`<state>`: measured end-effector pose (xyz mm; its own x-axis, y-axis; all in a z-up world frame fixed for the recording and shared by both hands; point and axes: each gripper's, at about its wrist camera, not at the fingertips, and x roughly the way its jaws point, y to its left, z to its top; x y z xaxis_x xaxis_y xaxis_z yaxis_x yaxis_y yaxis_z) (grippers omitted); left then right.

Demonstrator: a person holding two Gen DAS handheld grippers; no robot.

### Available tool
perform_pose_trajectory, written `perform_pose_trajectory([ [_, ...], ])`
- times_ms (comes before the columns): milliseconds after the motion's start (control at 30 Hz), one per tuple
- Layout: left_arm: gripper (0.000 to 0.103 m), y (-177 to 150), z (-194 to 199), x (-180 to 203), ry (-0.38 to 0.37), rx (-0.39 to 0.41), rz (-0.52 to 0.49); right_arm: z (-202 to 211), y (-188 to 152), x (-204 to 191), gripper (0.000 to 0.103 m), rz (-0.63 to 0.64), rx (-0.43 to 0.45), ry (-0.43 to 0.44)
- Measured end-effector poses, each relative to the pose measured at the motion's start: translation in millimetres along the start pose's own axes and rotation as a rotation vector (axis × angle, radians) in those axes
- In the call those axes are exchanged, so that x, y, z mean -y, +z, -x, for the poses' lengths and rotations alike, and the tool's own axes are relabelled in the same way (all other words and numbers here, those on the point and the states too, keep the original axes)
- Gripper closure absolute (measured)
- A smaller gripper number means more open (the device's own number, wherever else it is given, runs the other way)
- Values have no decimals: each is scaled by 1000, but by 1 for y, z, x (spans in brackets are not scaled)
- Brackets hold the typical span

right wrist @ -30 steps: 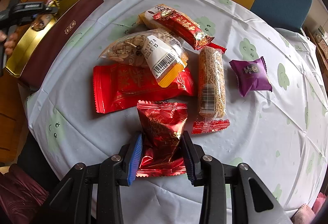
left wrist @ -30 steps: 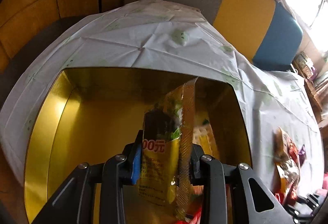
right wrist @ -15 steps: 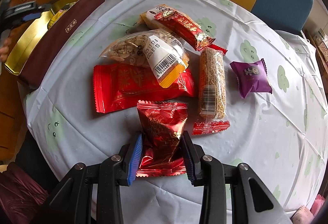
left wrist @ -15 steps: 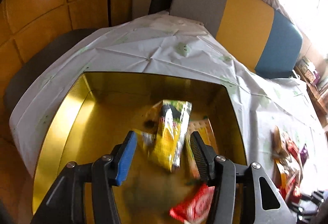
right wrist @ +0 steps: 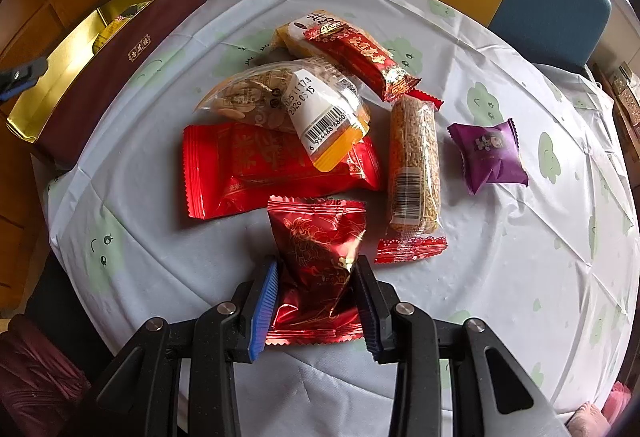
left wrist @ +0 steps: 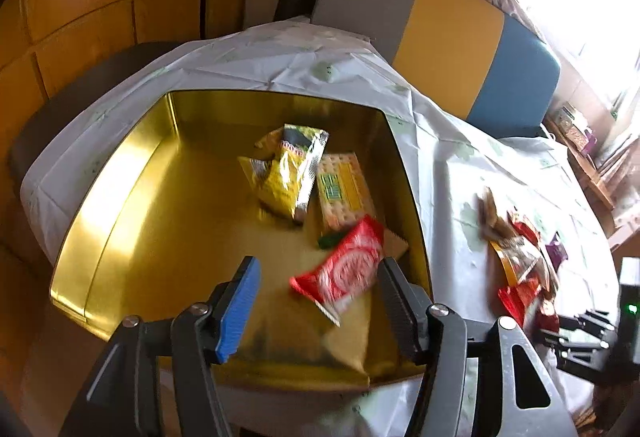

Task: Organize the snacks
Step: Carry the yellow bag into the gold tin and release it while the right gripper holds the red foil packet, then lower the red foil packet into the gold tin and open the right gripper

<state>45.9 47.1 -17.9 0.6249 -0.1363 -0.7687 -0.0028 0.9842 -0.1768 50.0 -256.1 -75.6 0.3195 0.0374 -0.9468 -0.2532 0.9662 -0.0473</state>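
Left wrist view: left gripper (left wrist: 316, 305) over the gold box (left wrist: 120, 205), jaws spreading apart with nothing pinched between them.

Inside the box, a yellow packet (left wrist: 286, 173) lies toward the far wall, a cracker pack (left wrist: 344, 189) sits along the right wall, and a red-and-white packet (left wrist: 344, 269) lies near the front right corner, kinda blurry. Over on the right wrist view, the right gripper (right wrist: 316, 301) is clamped on a dark red foil pouch (right wrist: 316, 249) near the tablecloth's (right wrist: 520, 277) front edge. Rest of the pile sits mid-table: big red packet (right wrist: 248, 165), clear bag of snacks (right wrist: 280, 97), grain bar (right wrist: 412, 165), purple candy (right wrist: 488, 153) off to the right. The box sits at the left edge.
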Motion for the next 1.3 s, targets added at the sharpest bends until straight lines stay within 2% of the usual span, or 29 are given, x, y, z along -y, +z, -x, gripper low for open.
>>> perform_pose_trajectory([
  [267,42,-17,12,-6,29,21,-14,9,-4,-6,66,3,1,24],
  [467,42,-18,20,-24,48,46,27,40,0,-31,66,9,76,100],
  [667,42,-19,27,-38,52,63,63,65,37,-79,66,68,175,197],
  [833,42,-21,32,-49,63,76,81,74,88,-136,66,106,236,301],
  [967,42,-23,35,-62,79,86,104,61,128,-174,66,96,244,369],
  [1067,42,-25,35,-71,85,84,126,43,151,-199,65,107,224,377],
  [1300,42,-27,28,-80,87,64,145,-12,167,-214,64,70,118,353],
])
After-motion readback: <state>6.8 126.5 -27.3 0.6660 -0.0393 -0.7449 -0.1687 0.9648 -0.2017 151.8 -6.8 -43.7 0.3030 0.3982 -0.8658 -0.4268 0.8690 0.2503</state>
